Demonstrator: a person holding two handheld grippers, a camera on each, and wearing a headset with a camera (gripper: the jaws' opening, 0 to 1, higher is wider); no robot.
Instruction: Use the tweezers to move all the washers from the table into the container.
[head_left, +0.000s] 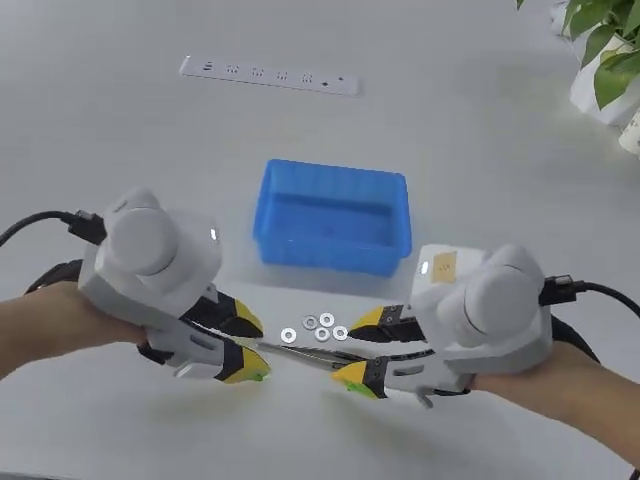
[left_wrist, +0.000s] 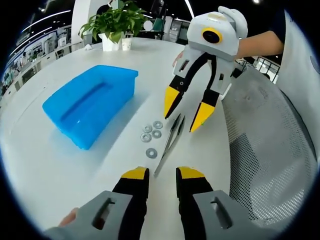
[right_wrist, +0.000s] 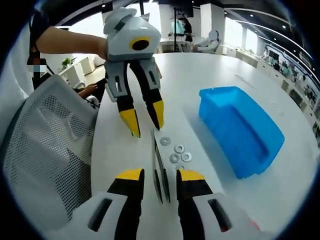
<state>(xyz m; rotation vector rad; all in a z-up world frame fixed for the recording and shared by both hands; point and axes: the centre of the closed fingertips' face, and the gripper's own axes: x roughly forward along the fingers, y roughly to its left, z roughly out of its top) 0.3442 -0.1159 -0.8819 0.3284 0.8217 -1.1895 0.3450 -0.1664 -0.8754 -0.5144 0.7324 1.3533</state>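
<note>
Several metal washers (head_left: 318, 328) lie in a small cluster on the white table, just in front of the blue container (head_left: 330, 255). Thin metal tweezers (head_left: 310, 354) lie flat on the table between my two grippers. My left gripper (head_left: 245, 348) is open, with one end of the tweezers (left_wrist: 170, 142) just ahead of its jaws. My right gripper (head_left: 358, 350) is open too; the tweezers (right_wrist: 160, 170) lie between its jaws, untouched. The washers (left_wrist: 151, 135) sit left of the tweezers in the left gripper view, and the washers (right_wrist: 176, 151) sit right of them in the right gripper view.
A white power strip (head_left: 268, 75) lies at the back of the table. A potted plant (head_left: 605, 50) stands at the far right corner. A mesh chair (left_wrist: 260, 150) is beside the table edge. The container (left_wrist: 95, 132) holds nothing that I can see.
</note>
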